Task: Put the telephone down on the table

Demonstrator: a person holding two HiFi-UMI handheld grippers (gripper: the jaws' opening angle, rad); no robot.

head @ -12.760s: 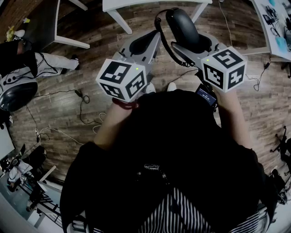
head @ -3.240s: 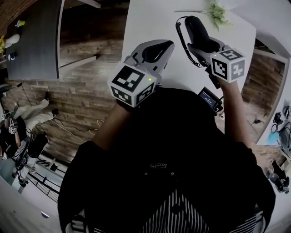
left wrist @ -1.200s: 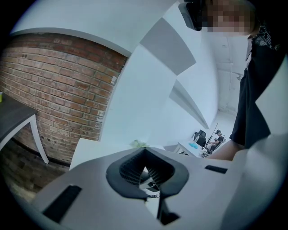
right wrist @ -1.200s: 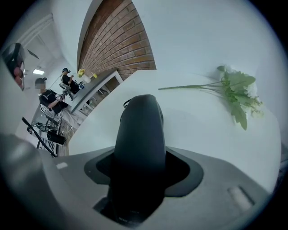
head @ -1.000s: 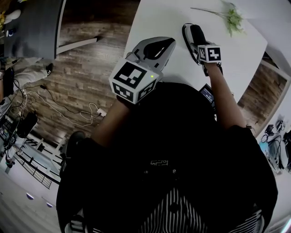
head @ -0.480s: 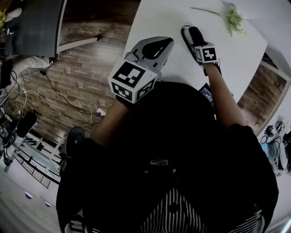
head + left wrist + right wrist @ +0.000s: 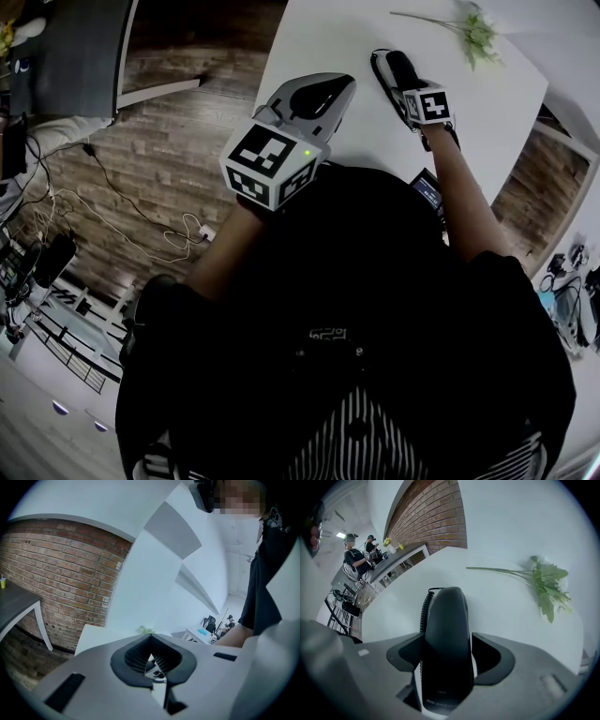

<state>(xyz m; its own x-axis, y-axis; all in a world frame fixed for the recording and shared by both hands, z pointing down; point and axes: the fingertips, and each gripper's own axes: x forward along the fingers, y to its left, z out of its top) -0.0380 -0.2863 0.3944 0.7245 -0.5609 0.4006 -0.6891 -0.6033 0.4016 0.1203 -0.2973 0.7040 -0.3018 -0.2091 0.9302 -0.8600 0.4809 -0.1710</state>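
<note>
Telephone (image 7: 445,644) and its coiled cord (image 7: 424,606) lie on the white counter (image 7: 501,616), the black body pointing lengthwise away from the person toward the far edge. The right tool (image 7: 449,656) points steeply down over it with a jaw on either side. Its jaws have just been opening with the telephone between them. They now stand wide and loosened, the dark pads (image 7: 490,656) just beside the telephone's sides without clamping it. In the head view the telephone (image 7: 394,70) sits toward the counter's (image 7: 309,37) near edge, roughly midway along it, with the right tool (image 7: 405,89) and its marker cube (image 7: 427,105) directly over its near end. A green sprig (image 7: 473,28) lies well apart from it by the far right corner. The left tool (image 7: 339,87) hangs above the near left corner of the counter. Its own view shows the left tool (image 7: 151,637) clenched tip to tip with nothing between the jaws. Past them are the sprig (image 7: 146,629) and a brick wall (image 7: 61,573). Wooden floor (image 7: 159,159) shows beyond the counter's left edge.
</note>
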